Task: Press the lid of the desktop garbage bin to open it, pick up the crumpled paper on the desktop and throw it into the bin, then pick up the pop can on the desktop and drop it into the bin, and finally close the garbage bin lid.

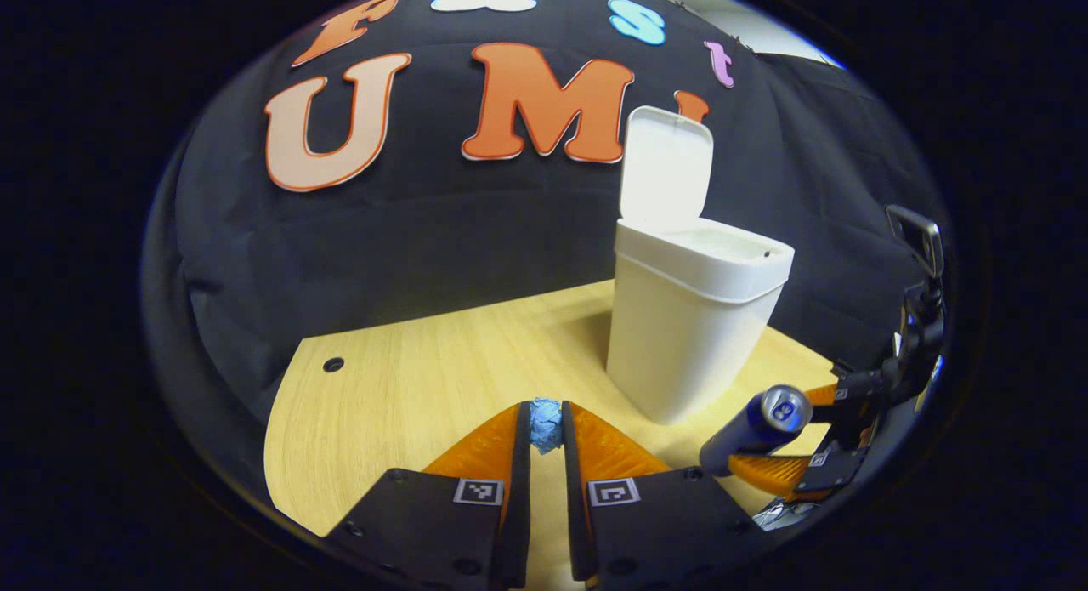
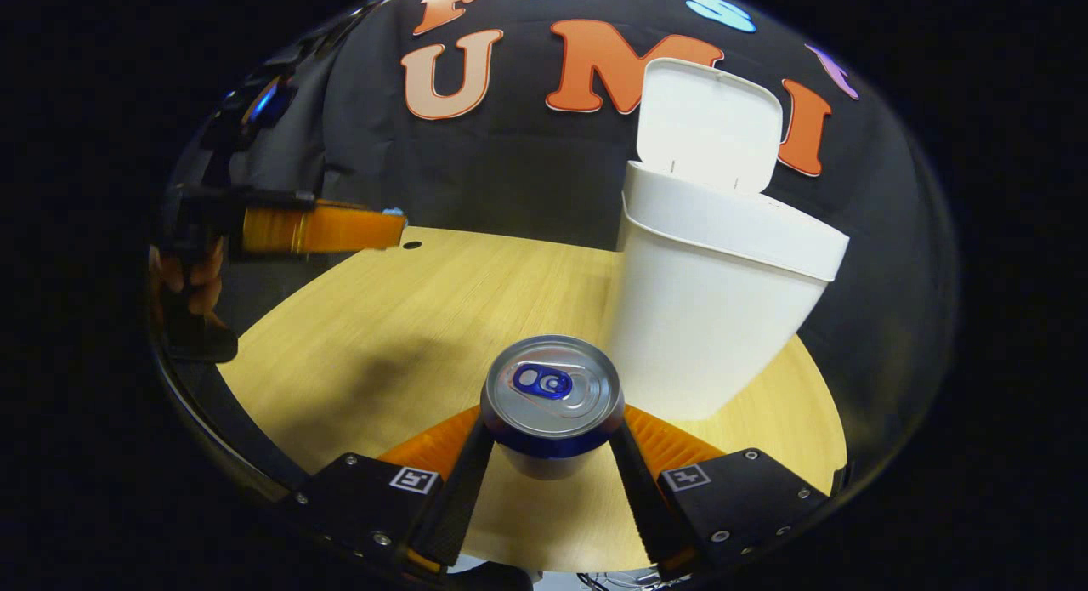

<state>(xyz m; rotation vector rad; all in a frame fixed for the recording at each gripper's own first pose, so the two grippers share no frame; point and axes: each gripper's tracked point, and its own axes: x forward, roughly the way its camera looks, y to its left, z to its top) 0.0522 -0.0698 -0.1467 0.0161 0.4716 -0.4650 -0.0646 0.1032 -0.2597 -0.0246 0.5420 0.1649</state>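
Fingers (image 1: 501, 442) pinch paper (image 1: 546, 423), mostly hiding it.

Bin (image 1: 693, 327) at the table's (image 1: 399, 387) back, lid (image 1: 665, 167) upright above it.

Both views are sharp and evenly lit from above. Soft shadows fall on the table (image 2: 357, 336). Fisheye bending curves its edges.

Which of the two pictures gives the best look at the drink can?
The right gripper view: the pop can sits close and central between the right gripper jaws, its top and pull tab plain. The left gripper view shows the pop can small and off to the side, lying tilted in that gripper.
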